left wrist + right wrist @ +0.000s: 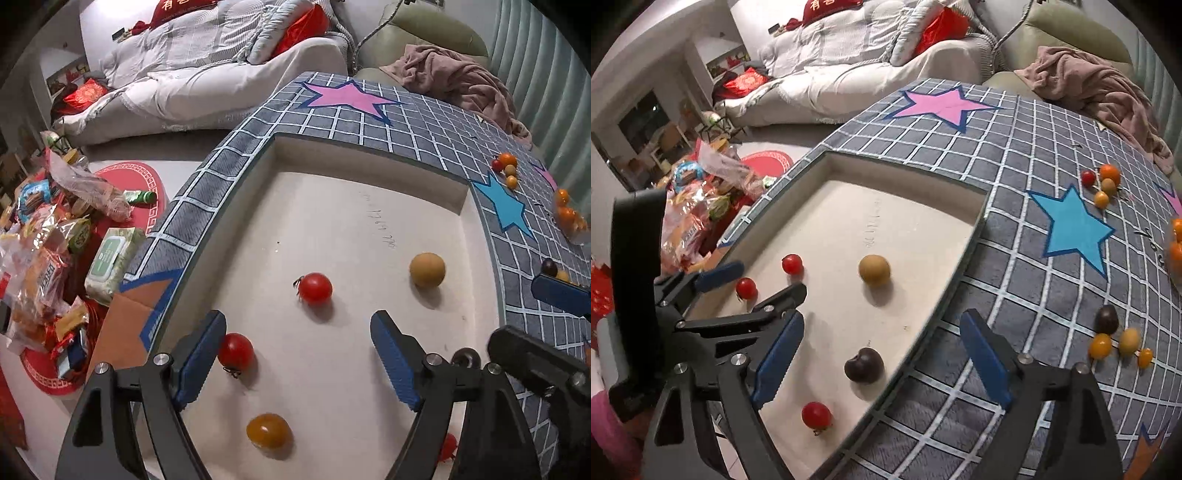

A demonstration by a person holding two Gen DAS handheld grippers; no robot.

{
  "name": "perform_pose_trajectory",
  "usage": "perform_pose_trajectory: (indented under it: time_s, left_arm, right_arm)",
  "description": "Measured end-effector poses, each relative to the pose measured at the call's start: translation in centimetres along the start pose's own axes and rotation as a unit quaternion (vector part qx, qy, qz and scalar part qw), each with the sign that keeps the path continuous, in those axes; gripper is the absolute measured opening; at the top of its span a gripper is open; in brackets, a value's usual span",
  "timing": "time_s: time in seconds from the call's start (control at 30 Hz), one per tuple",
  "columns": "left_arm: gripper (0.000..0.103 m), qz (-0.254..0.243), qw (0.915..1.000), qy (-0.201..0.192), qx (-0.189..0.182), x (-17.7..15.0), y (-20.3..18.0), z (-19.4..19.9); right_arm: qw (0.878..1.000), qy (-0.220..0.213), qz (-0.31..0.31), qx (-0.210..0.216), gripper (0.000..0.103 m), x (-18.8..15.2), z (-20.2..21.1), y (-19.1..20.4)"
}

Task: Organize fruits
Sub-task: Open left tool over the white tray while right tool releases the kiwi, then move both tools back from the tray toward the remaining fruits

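Far left, off the desk, a heap of crinkled plastic snack bags (44, 266) is noted on the floor, apart from the work. Next, the shallow white rectangular tray (332, 206) is seen sunk into the grey grid-patterned cloth with coloured stars (1015, 155) that covers the desk. The left hand-held gripper (299, 354) is held over the tray's near left part, tilted downward, its blue pads spread wide with nothing pressed between them; a small red cherry tomato (235, 350) lies just beside its left pad, and an amber oval tomato (267, 430) lies nearer the camera, judged freshly set down there. Further in, a second red tomato (315, 288) and a tan round fruit (427, 269) rest apart on the tray floor. The right hand-held gripper (882, 358) is likewise wide and empty, poised over the tray's right edge; a dark purple round fruit (864, 364) lies between its pads, untouched, with a red tomato (816, 414) close by. To the right, loose yellow, tan and dark fruits (1115, 339) are left on the cloth, and another small cluster (1102, 182) sits further back. Collection into the tray is judged partly done.
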State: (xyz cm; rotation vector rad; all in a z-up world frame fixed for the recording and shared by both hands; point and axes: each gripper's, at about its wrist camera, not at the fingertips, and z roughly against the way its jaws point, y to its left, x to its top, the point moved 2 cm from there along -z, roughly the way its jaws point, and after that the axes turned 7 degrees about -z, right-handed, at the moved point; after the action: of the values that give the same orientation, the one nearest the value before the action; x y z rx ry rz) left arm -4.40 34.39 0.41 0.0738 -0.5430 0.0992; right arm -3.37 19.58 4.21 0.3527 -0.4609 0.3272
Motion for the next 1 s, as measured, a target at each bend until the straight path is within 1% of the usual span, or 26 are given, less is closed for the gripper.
perform_pose_trajectory:
  time_s: [0.07, 0.2, 0.33, 0.67, 0.83, 1.0]
  left_arm:
    - [0.082, -0.005, 1.0000, 0.001, -0.003, -0.2, -0.3, 0.3]
    - [0.082, -0.026, 0.9996, 0.003, -0.008, -0.6, -1.9, 0.9]
    - [0.082, -0.047, 0.9987, 0.011, -0.019, -1.1, -3.9, 1.5]
    - [0.082, -0.083, 0.9960, -0.007, -0.032, -0.9, -7.8, 4.2]
    - [0.082, -0.114, 0.9921, -0.021, -0.050, -0.4, -10.9, 5.8]
    - [0.082, -0.153, 0.9863, -0.018, -0.059, -0.2, -14.9, 5.9]
  right_arm:
    - [1.000, -0.001, -0.008, -0.005, 0.093, -0.3, 0.4, -0.6]
    - [1.000, -0.001, -0.020, -0.014, 0.093, -1.3, 1.3, -2.0]
    - [0.999, 0.000, -0.042, -0.024, 0.093, -2.7, 2.1, -4.3]
    - [0.993, -0.003, -0.108, -0.051, 0.093, -6.4, 4.3, -11.1]
    - [0.987, -0.008, -0.145, -0.066, 0.093, -7.4, 5.4, -14.9]
    - [0.982, -0.020, -0.163, -0.094, 0.093, -8.0, 6.6, -18.3]
